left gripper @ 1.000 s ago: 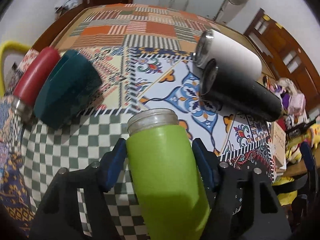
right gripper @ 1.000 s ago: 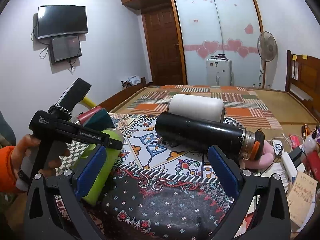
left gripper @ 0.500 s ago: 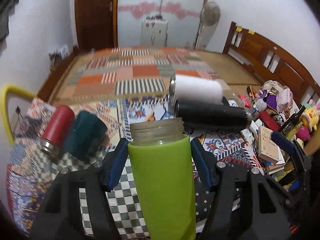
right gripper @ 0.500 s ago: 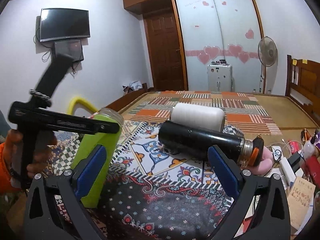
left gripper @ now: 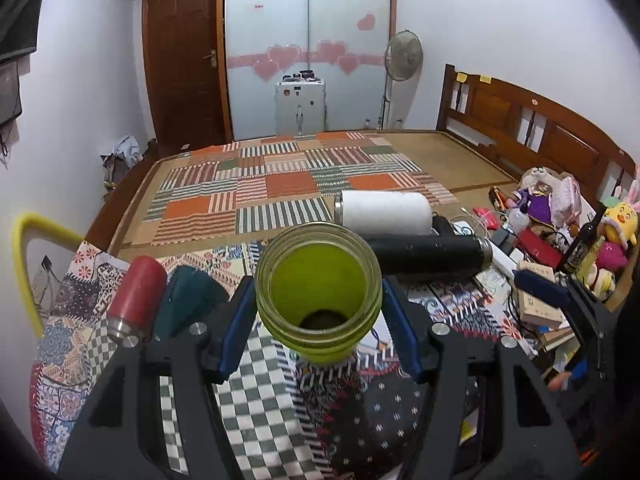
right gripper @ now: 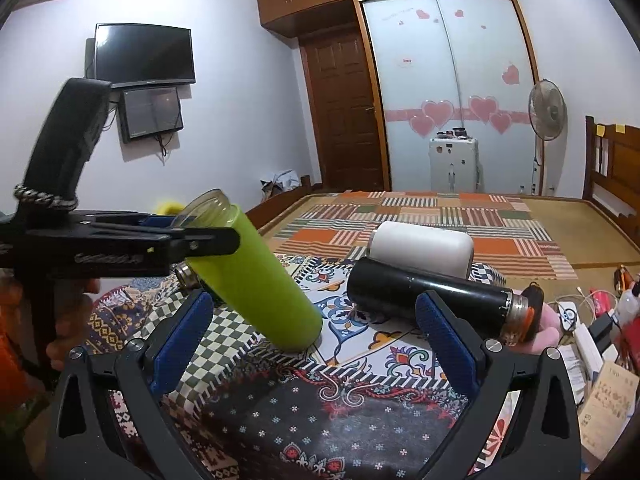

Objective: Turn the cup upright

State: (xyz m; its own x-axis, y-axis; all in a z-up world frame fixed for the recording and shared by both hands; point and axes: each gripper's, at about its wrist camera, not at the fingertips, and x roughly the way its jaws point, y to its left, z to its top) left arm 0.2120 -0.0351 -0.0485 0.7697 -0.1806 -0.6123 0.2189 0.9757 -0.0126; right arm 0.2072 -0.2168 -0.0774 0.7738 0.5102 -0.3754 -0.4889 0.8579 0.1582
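Note:
A lime-green cup with a clear threaded mouth sits between the blue pads of my left gripper, which is shut on it near the mouth. In the right wrist view the green cup leans, mouth up and to the left, its base touching the patterned cloth. The left gripper shows there clamped near the cup's top. My right gripper is open and empty, low over the cloth in front of the cup.
A black flask and a white cup lie on their sides at right. A red flask and a dark teal cup lie at left. Books, toys and bottles crowd the right edge.
The left gripper has swung the green cup from lying flat up to a steep tilt, mouth rising toward the camera. The right gripper has stayed in place, open.

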